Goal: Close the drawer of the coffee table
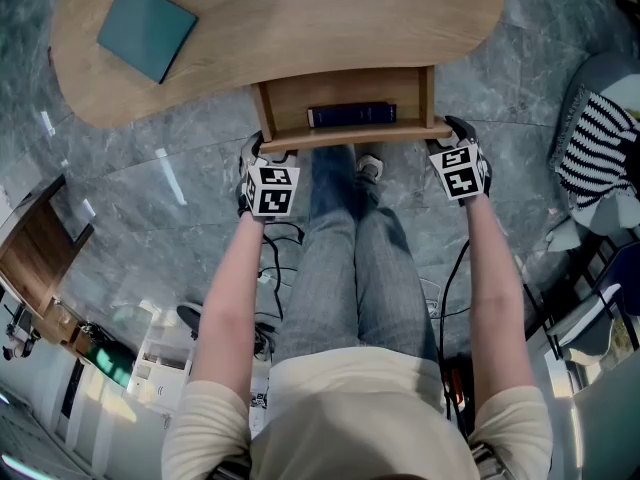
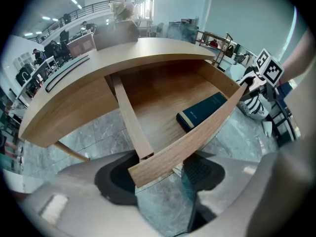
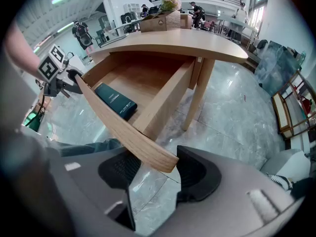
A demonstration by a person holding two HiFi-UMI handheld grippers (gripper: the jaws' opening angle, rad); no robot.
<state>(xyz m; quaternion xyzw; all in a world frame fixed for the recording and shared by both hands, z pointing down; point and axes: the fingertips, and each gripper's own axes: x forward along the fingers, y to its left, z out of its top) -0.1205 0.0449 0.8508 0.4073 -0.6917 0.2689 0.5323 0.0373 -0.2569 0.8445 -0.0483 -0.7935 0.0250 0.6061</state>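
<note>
While the drawer (image 1: 345, 134) stands pulled out from under the coffee table (image 1: 300, 28), both grippers are at its front panel. The left gripper (image 1: 252, 154) has its jaws spread, the panel's left end between them, not pinched. The right gripper (image 1: 458, 134) mirrors it at the right end, jaws apart. A dark blue book (image 1: 351, 114) lies inside, near the front panel. A teal pad (image 1: 147, 30) sits toward the tabletop's left end.

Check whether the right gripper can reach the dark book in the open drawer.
Probably yes. The drawer is open and the book lies uncovered; only the drawer front, its end between the open jaws of the right gripper, is in the way, so lift over it.
</note>
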